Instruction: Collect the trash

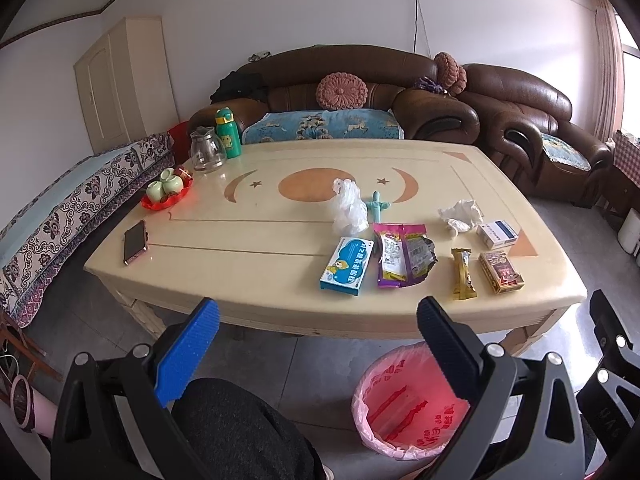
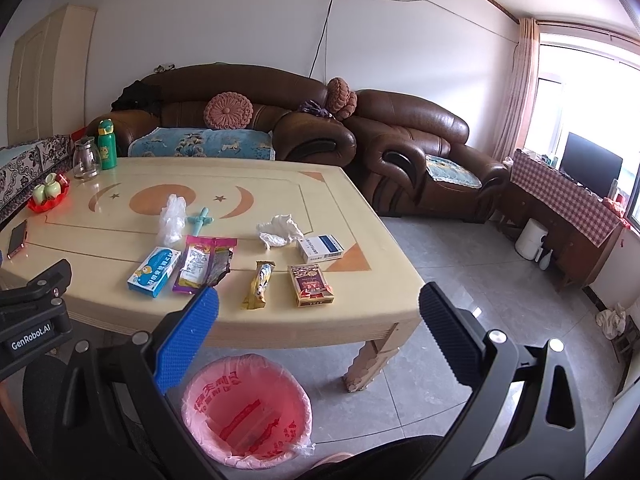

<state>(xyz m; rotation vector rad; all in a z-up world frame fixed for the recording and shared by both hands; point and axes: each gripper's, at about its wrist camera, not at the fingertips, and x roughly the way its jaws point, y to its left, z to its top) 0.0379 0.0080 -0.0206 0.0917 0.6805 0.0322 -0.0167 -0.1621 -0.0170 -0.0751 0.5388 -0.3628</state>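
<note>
Left to right along the table [image 1: 248, 240]'s near edge lie a blue box [image 1: 347, 266], purple wrapper [image 1: 402, 254], yellow wrapper [image 1: 463, 274] and red box [image 1: 501, 272], with a tissue [image 1: 460, 214] at one o'clock. The phone [image 1: 135, 241] at ten o'clock could be grabbed by mistake, and light wrappers may slip off the table edge. The left gripper [image 1: 318, 320] and right gripper [image 2: 318, 312] hover above the pink-lined bin [image 2: 246, 404], jaws apart and empty.

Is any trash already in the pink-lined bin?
No, the pink-lined bin holds only its liner; wrappers and tissue remain on the table.

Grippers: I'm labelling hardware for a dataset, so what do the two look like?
Left gripper and right gripper match: black angular plastic frames with silver round bolts, one bright blue ribbed pad, one black ribbed pad. White "GenRobot.AI" lettering marks the left.
</note>
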